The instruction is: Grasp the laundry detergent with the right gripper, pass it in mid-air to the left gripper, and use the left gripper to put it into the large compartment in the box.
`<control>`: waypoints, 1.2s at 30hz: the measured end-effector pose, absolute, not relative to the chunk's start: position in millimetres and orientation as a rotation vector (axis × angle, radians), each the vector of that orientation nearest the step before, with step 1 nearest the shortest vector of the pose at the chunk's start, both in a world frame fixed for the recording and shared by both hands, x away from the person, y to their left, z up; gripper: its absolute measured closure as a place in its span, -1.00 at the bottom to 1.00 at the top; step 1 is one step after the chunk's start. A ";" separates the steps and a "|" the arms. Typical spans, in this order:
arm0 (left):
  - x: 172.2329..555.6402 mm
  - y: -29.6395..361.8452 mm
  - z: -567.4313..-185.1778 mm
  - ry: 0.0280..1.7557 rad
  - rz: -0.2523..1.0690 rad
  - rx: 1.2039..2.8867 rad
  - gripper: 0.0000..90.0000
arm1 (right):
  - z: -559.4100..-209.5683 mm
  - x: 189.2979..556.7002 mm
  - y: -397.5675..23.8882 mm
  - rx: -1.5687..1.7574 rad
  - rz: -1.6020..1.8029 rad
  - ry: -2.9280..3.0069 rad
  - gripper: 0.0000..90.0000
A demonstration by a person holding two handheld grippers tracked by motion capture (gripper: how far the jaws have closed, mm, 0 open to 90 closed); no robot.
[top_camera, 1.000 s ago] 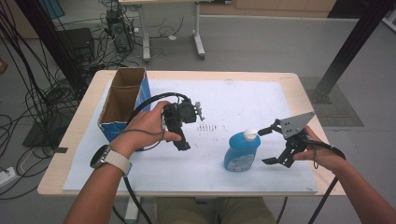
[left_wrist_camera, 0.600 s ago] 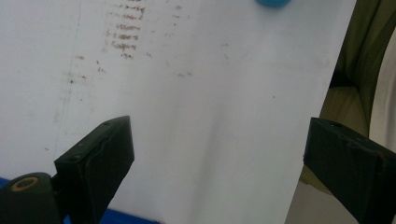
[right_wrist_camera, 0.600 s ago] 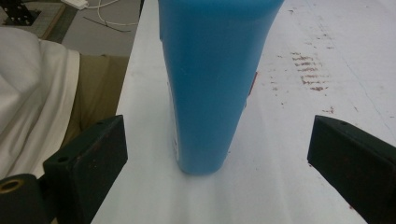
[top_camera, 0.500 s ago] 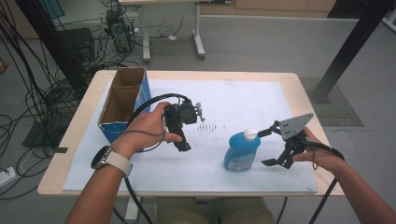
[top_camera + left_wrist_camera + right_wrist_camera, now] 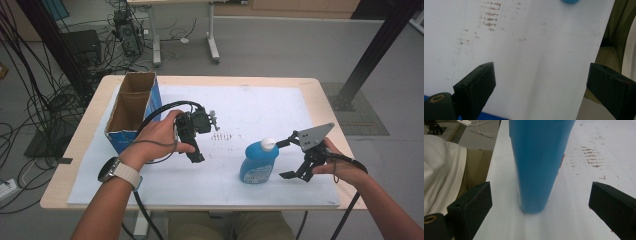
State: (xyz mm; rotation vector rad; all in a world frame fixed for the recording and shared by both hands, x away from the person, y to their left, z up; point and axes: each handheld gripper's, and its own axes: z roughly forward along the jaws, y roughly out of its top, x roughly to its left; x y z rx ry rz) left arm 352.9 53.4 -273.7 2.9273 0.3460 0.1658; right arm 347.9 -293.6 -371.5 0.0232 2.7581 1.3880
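Facing the blue bottle (image 5: 537, 165) with our right claw (image 5: 295, 157) spread wide and gripping nothing, we line up a grasp; the bottle stands upright on the bench's (image 5: 260, 87) near edge, just ahead. Our left claw (image 5: 196, 150), also wide and empty, waits beside the open cardboard box (image 5: 131, 107).

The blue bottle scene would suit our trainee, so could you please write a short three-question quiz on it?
1. True or false: the right tongs are shut on the blue bottle.
2. What colour is the bottle's cap?
3. The cardboard box stands nearer which tongs: A left tongs, B right?

Key
1. False: both jaws stand apart from the upright bottle.
2. White.
3. A.
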 end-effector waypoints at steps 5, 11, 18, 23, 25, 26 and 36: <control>352.7 53.2 -273.4 0.350 0.167 2.927 -0.80 | -371.2 348.0 -293.4 0.020 1.391 2.755 -0.90; 352.9 52.8 -273.5 0.349 0.168 2.928 -0.80 | -371.8 347.9 -293.8 0.023 1.393 2.754 -0.90; 353.3 51.8 -273.5 0.346 0.168 2.930 -0.80 | -373.4 347.7 -293.9 0.025 1.410 2.748 -0.90; 352.7 50.7 -273.6 0.345 0.167 2.930 -0.80 | -372.7 347.8 -294.4 0.029 1.428 2.733 -0.90; 352.5 50.6 -273.7 0.347 0.167 2.930 -0.80 | -373.0 347.5 -294.4 0.031 1.432 2.730 -0.90; 352.4 50.6 -273.7 0.346 0.167 2.931 -0.80 | -373.1 347.2 -294.4 0.031 1.435 2.729 -0.90; 352.1 50.0 -273.7 0.349 0.169 2.933 -0.80 | -373.9 346.6 -293.7 0.029 1.457 2.711 -0.90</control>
